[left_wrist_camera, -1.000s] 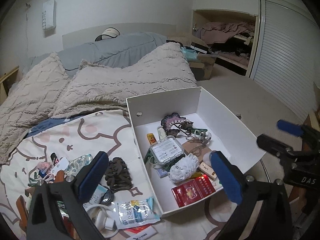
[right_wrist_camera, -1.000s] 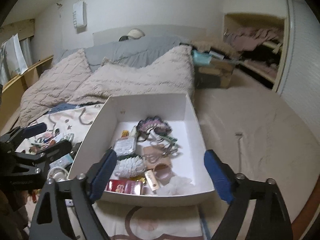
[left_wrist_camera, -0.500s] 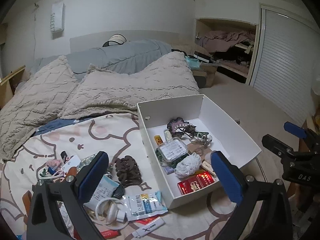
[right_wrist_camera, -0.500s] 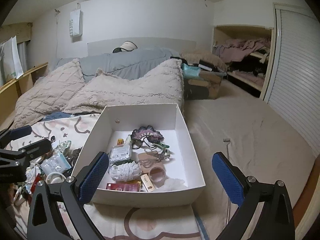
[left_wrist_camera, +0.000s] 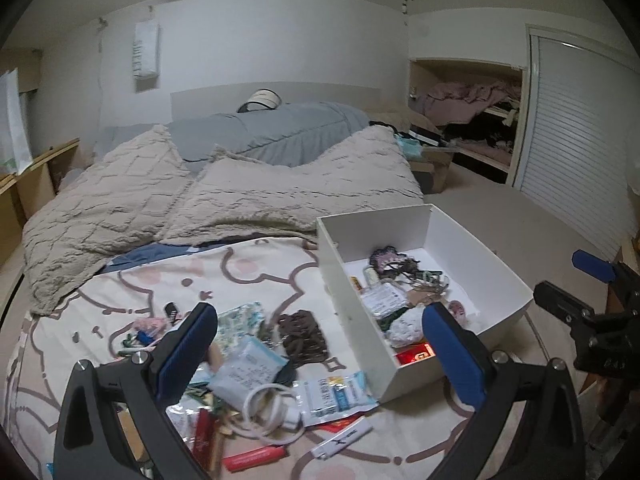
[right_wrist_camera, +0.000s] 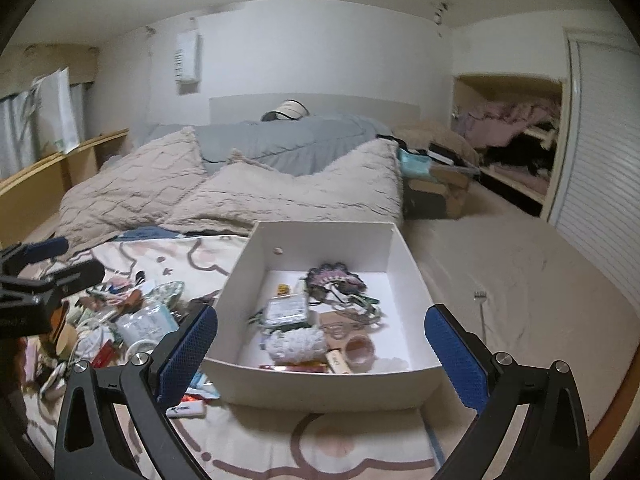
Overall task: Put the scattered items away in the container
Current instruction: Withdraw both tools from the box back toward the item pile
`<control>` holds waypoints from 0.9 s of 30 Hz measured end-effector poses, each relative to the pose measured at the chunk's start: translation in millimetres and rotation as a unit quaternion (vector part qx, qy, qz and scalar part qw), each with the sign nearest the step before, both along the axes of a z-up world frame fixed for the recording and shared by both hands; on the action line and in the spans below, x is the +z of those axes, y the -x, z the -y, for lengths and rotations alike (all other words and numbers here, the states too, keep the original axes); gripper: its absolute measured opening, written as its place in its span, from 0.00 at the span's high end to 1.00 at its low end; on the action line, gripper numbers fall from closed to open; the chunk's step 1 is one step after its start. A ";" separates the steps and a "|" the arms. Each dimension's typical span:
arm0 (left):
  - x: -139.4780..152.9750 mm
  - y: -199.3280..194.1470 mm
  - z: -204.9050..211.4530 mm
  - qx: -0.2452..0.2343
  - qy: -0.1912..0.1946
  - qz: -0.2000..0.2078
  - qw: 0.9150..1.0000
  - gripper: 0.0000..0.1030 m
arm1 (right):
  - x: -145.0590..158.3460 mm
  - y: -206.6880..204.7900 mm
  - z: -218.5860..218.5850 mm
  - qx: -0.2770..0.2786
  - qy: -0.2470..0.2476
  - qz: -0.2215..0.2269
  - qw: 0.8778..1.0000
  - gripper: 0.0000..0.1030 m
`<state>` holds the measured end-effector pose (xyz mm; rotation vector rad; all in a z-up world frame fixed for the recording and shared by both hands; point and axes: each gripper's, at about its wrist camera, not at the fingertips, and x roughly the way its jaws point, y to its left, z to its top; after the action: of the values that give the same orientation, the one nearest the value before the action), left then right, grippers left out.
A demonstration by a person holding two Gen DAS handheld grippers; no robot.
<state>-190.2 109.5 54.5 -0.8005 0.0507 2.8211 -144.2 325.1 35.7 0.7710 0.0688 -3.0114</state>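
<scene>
A white open box (left_wrist_camera: 480, 248) sits on the cartoon-print bed sheet (left_wrist_camera: 240, 276). It holds a purple crocheted piece (right_wrist_camera: 334, 274), a clear plastic case (right_wrist_camera: 288, 310), a white knitted ball (right_wrist_camera: 296, 342) and a tape roll (right_wrist_camera: 360, 350). Left of the box lies the scattered pile: a brown hair claw (left_wrist_camera: 302, 336), a tissue packet (left_wrist_camera: 248, 372), a coiled white cable (left_wrist_camera: 268, 408), a blue-and-white sachet (left_wrist_camera: 336, 396) and a red tube (left_wrist_camera: 256, 456). My left gripper (left_wrist_camera: 320, 348) hangs open above the pile, holding nothing. My right gripper (right_wrist_camera: 320, 348) stands wide open before the box's near wall (right_wrist_camera: 320, 384), empty.
Beige textured blankets (left_wrist_camera: 280, 192) and a grey duvet (left_wrist_camera: 272, 136) cover the bed beyond the sheet. Beige floor (right_wrist_camera: 520, 264) lies right of the box, with a small back scratcher (right_wrist_camera: 482, 312) on it. A cardboard box (right_wrist_camera: 440, 188), an open closet and a slatted door (left_wrist_camera: 580, 140) stand at the back right.
Both grippers have drawn back from the box, which now looks smaller and farther. The left view has swung over the scattered pile. The right jaws have widened a little.
</scene>
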 end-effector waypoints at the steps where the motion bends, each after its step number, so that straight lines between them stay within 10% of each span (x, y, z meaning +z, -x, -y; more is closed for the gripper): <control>1: -0.5 -2.7 5.2 0.004 0.001 -0.002 1.000 0.00 | -0.3 -1.7 4.0 0.004 0.001 -0.003 1.000 0.00; 27: -35.0 -82.9 134.8 0.088 0.044 -0.058 0.993 0.00 | -38.0 -32.8 87.6 0.081 0.053 -0.028 0.995 0.00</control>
<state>-107.4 -25.3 19.5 -0.6902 0.1289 3.0499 -111.5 237.5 -2.3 0.6374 -0.0274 -2.8569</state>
